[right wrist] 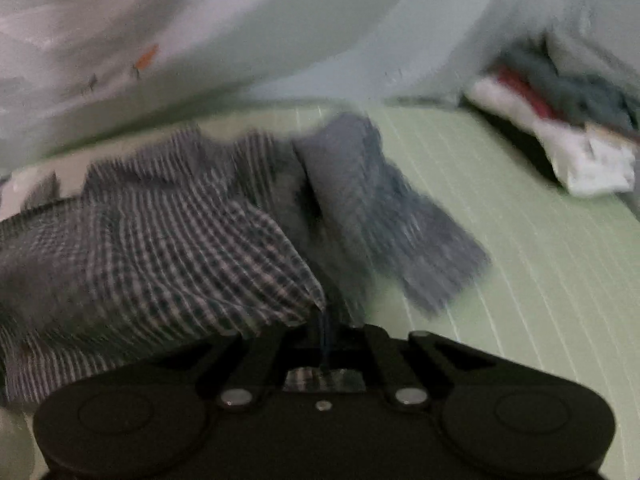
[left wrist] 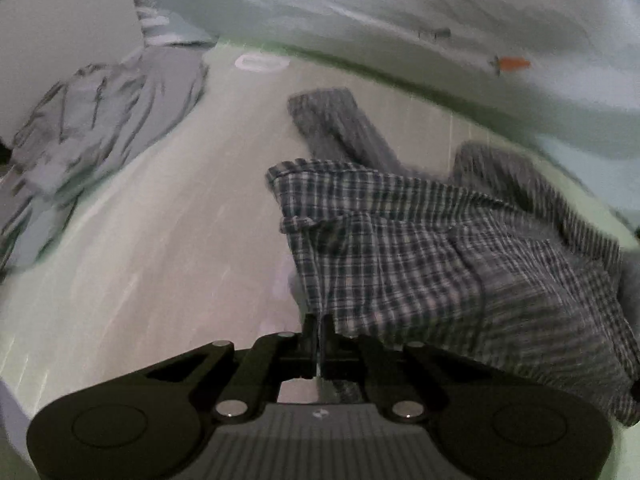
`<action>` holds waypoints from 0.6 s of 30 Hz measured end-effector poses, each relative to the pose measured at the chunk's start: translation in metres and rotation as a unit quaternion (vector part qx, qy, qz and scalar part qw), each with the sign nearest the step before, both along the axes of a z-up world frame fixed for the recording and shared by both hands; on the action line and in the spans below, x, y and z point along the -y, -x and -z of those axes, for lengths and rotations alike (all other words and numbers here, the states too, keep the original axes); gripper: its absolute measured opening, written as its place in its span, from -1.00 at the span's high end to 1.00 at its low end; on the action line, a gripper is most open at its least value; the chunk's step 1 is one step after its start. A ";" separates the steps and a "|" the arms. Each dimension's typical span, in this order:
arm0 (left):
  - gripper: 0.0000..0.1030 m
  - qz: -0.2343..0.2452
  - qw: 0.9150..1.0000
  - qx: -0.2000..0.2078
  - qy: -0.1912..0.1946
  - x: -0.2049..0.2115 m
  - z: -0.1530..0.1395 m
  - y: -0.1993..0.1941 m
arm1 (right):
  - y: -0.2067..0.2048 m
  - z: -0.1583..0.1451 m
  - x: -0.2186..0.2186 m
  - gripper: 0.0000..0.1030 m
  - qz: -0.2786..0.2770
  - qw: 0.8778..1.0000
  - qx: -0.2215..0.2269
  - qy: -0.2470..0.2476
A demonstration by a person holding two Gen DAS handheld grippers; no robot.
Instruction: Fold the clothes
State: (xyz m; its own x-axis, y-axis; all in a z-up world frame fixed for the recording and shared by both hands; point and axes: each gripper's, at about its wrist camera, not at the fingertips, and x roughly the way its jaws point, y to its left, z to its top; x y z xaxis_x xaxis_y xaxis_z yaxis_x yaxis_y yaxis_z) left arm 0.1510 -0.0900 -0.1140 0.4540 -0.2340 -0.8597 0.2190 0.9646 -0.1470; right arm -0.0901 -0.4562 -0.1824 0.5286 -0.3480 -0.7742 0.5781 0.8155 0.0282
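Pale green striped bed surface (left wrist: 160, 240) lies bare left of the left gripper (left wrist: 319, 326) and right of the right gripper (right wrist: 321, 322). Between them the checked shirt (left wrist: 420, 248) spreads ahead, each gripper pinching 1 edge. Grey garment (left wrist: 100, 120) far left; folded stack (right wrist: 560, 132) far right.

The checked shirt (left wrist: 420, 248) was thin woven cloth, soft and matt. The grey garment (left wrist: 104, 120) at far left looked smooth cloth. The left gripper (left wrist: 318, 328) was matt black plastic with shiny metal pins.
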 end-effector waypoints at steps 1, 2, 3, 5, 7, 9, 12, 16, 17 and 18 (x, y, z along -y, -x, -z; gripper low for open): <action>0.99 0.000 1.000 -0.002 -0.001 -0.001 0.001 0.006 | 0.007 0.006 0.000 0.99 -0.001 1.000 -0.011 -0.010; 0.99 0.001 1.000 -0.004 -0.003 -0.003 0.002 0.012 | 0.012 0.012 -0.001 0.99 -0.003 1.000 -0.022 -0.017; 0.98 0.001 1.000 -0.007 -0.004 -0.004 0.003 0.018 | 0.017 0.017 -0.002 0.99 -0.005 0.999 -0.032 -0.025; 0.96 0.001 1.000 -0.011 -0.007 -0.006 0.006 0.030 | 0.027 0.025 -0.004 0.99 -0.010 0.998 -0.048 -0.038; 0.88 0.002 1.000 -0.015 -0.010 -0.009 0.008 0.042 | 0.032 0.024 -0.006 0.97 -0.014 0.998 -0.047 -0.042; 0.87 0.003 1.000 -0.020 -0.013 -0.011 0.010 0.054 | 0.034 0.015 -0.008 0.91 -0.014 0.999 -0.030 -0.039; 0.62 0.003 1.000 -0.026 -0.017 -0.015 0.013 0.070 | 0.033 0.001 -0.008 0.57 -0.018 0.999 0.010 -0.032; 0.26 0.004 1.000 -0.021 -0.019 -0.016 0.015 0.054 | 0.011 -0.011 -0.006 0.26 -0.035 0.998 0.046 -0.024; 0.16 0.004 1.000 -0.020 -0.019 -0.017 0.016 0.050 | 0.002 -0.013 -0.006 0.21 -0.042 0.998 0.051 -0.021; 0.15 0.004 1.000 -0.019 -0.020 -0.017 0.016 0.047 | -0.007 -0.015 -0.005 0.14 -0.049 0.997 0.055 -0.019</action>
State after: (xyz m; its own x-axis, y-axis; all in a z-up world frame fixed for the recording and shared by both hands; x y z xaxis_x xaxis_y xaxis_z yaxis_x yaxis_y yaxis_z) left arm 0.1045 -0.0729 -0.1300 0.4183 -0.2030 -0.8853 0.2216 0.9681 -0.1173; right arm -0.0832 -0.4509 -0.1678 0.6414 -0.2622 -0.7210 0.4867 0.8655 0.1182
